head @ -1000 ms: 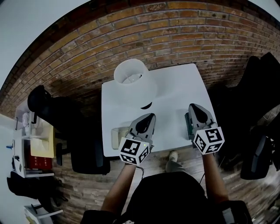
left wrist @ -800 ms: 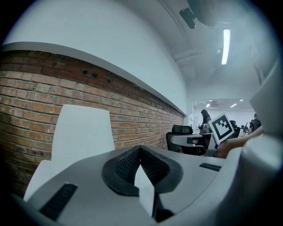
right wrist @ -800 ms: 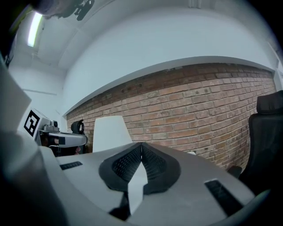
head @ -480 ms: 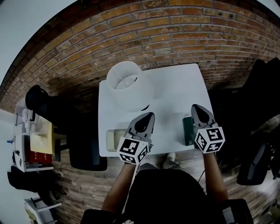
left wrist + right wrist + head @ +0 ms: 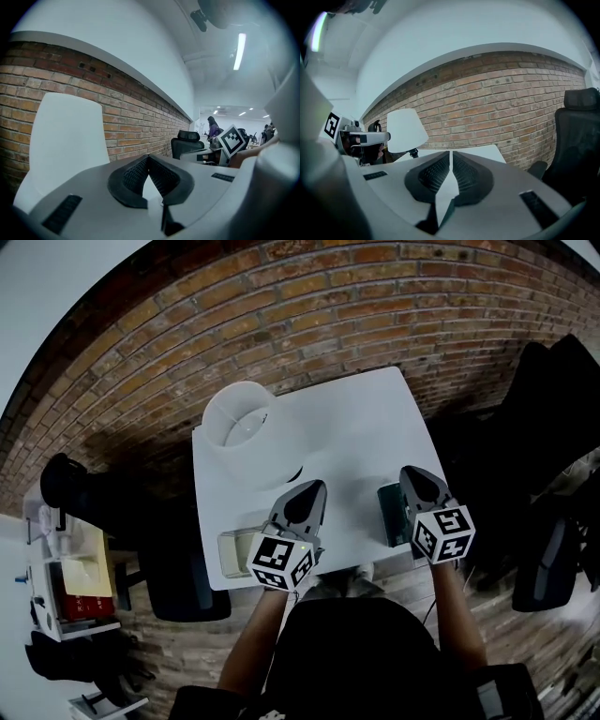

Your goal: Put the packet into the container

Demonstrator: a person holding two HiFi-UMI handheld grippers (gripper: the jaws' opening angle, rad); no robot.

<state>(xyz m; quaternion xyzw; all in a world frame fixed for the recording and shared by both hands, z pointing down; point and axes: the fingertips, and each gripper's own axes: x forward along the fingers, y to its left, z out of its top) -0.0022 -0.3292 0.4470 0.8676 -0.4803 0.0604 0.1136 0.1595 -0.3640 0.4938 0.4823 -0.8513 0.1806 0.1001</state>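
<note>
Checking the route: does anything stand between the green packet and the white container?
Nothing tall. Between packet and container the table is bare except a small black thing by the container's base. The left gripper has its tip close beside that line.

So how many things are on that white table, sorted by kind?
White container: 1
Dark green packet: 1
Pale rectangular item: 1
Small black item, too small to identify: 1
Total: 4
</note>
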